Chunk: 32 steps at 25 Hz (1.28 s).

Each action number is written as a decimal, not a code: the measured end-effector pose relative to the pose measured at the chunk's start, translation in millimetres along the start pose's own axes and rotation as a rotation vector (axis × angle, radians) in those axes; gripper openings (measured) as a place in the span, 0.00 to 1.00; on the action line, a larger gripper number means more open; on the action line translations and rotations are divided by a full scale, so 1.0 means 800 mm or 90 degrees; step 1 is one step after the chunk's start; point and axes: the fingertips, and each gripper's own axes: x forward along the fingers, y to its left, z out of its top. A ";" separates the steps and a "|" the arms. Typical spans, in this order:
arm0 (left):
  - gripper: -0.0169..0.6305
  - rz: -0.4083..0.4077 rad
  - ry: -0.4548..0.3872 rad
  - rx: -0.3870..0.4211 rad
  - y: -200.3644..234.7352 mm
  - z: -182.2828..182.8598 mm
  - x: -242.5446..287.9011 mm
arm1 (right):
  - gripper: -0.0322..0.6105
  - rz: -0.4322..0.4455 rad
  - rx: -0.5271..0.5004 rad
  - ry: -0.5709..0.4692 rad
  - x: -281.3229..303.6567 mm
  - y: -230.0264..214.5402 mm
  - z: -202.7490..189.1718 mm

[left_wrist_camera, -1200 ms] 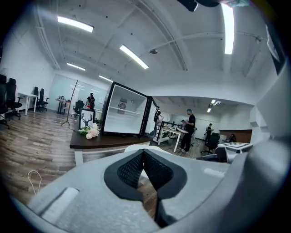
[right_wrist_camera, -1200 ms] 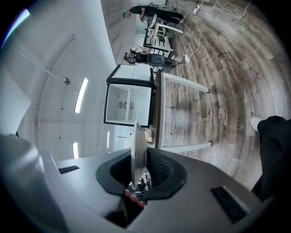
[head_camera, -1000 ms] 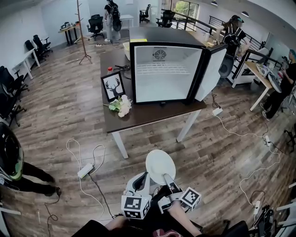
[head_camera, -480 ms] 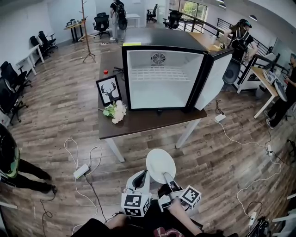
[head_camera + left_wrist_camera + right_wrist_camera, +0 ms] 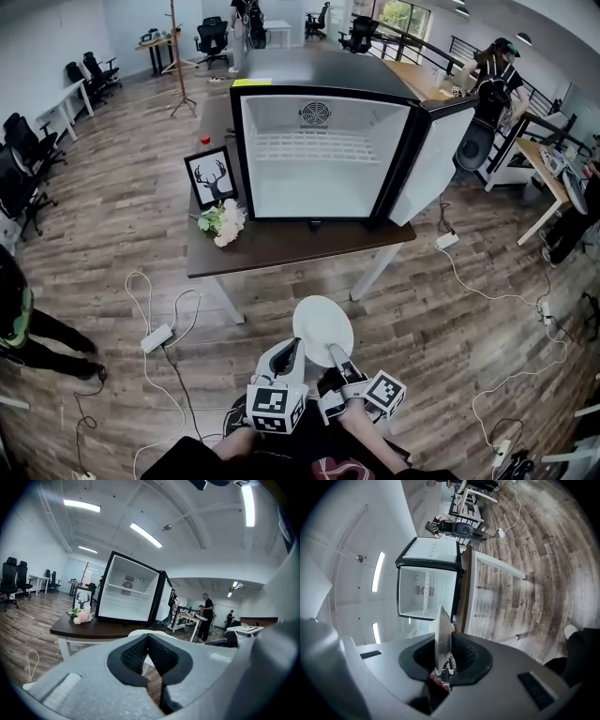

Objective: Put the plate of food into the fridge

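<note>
The right claw pinches the plate at its rim; the left claw beside it is pressed together. Ahead stands the open fridge on the tabletop.

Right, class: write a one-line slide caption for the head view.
Right gripper holds a white plate, facing the open fridge on the table.

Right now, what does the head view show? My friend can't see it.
The right gripper holds a white plate by its rim above a wooden floor, with the shut left gripper beside it. Ahead, an open, empty mini fridge stands on a dark table beside a framed deer picture and flowers.
</note>
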 end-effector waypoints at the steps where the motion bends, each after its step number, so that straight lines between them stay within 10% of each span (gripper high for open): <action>1: 0.04 0.000 0.001 0.003 -0.002 0.000 0.002 | 0.14 0.000 0.002 0.000 0.000 -0.002 0.002; 32: 0.04 -0.020 0.024 0.013 0.070 0.041 0.131 | 0.14 -0.008 0.028 -0.017 0.134 0.005 0.059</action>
